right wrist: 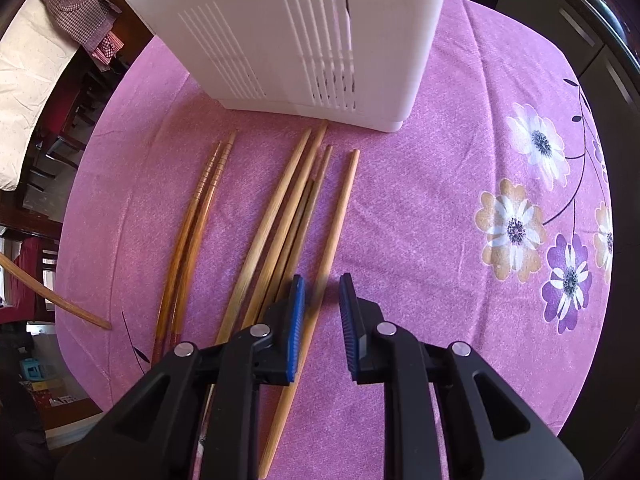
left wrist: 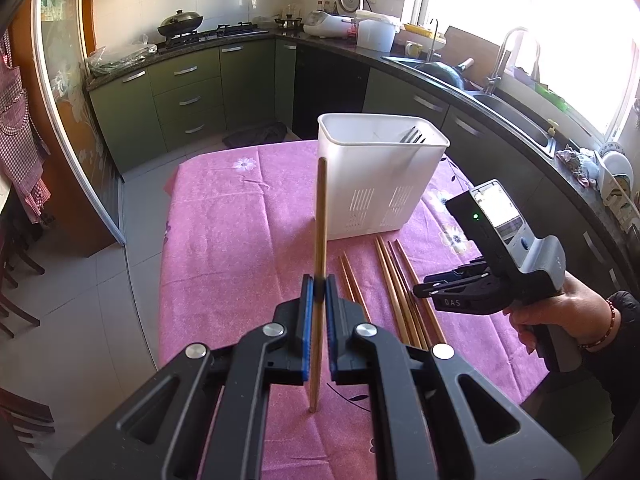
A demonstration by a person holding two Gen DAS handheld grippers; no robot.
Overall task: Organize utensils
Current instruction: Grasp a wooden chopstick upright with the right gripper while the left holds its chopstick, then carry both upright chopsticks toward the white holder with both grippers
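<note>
My left gripper (left wrist: pixel 319 280) is shut on a pale wooden chopstick (left wrist: pixel 322 208), which stands nearly upright with its lower tip on the pink cloth. That same chopstick (right wrist: pixel 60 300) shows at the left edge of the right wrist view. Behind it stands a white slotted utensil holder (left wrist: pixel 380 176) with a fork (left wrist: pixel 414 135) inside. Several chopsticks (right wrist: pixel 276 216) lie side by side in front of the holder (right wrist: pixel 280 40). My right gripper (right wrist: pixel 322 284) points down over them, its blue pads a little apart astride the rightmost chopstick (right wrist: pixel 340 208) without pressing on it. A hand holds this gripper (left wrist: pixel 424 286).
The pink flowered tablecloth (right wrist: pixel 440 200) covers a small table whose edges drop off left and right. Green kitchen cabinets (left wrist: pixel 188 96) and a counter with a sink (left wrist: pixel 512 112) run behind and to the right. Dark chairs (left wrist: pixel 16 280) stand on the left.
</note>
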